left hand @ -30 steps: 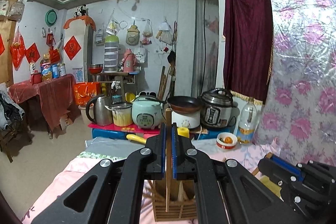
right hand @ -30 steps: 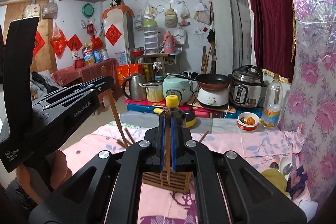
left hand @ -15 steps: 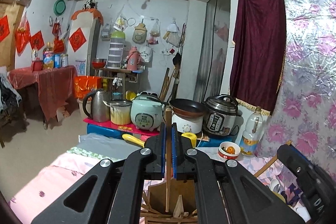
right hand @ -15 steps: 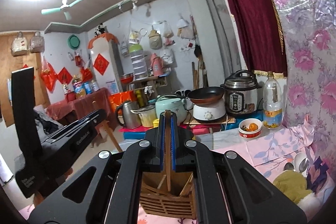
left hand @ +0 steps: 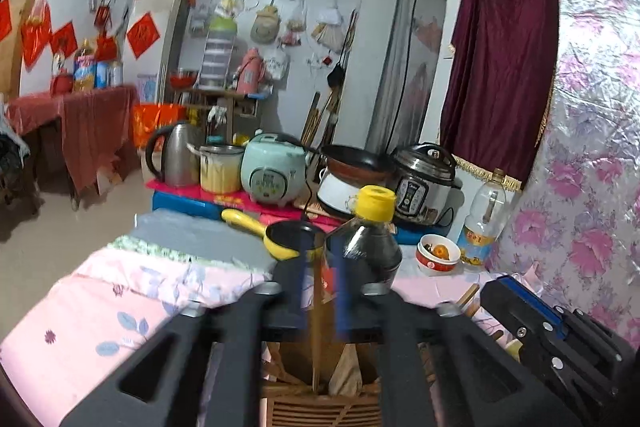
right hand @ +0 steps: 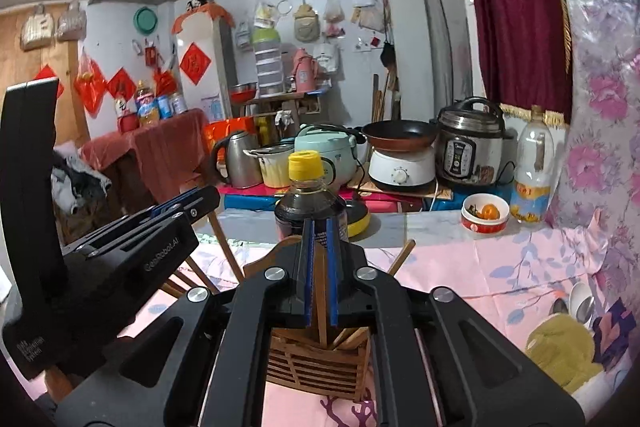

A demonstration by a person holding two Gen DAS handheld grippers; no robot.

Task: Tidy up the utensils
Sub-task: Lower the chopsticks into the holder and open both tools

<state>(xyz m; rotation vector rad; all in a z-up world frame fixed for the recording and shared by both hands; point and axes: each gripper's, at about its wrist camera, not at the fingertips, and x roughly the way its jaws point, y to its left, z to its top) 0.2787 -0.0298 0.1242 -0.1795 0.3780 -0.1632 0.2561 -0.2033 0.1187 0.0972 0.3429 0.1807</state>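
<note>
A slatted wooden utensil holder [right hand: 320, 367] stands on the pink tablecloth, right below both grippers; it also shows in the left wrist view [left hand: 320, 411]. Several wooden chopsticks stand in it. My right gripper [right hand: 319, 267] has its blue pads a small gap apart, with a wooden chopstick [right hand: 320, 307] standing loose between them, its lower end in the holder. My left gripper [left hand: 320, 291] is blurred, its pads also parted, with a chopstick [left hand: 316, 331] between them reaching down into the holder. The left gripper's body [right hand: 120, 259] shows at the left of the right wrist view.
A dark sauce bottle with a yellow cap [right hand: 306, 203] stands just behind the holder. A yellow ladle-pan [left hand: 280, 239], a small bowl [right hand: 484, 213], a clear bottle [right hand: 534, 179] and cookers [right hand: 470, 143] line the back. A yellow-green cloth [right hand: 560, 351] and spoons [right hand: 580, 303] lie at right.
Both grippers have dropped lower over the holder and their pads have parted slightly. The chopsticks now sit deeper in the holder.
</note>
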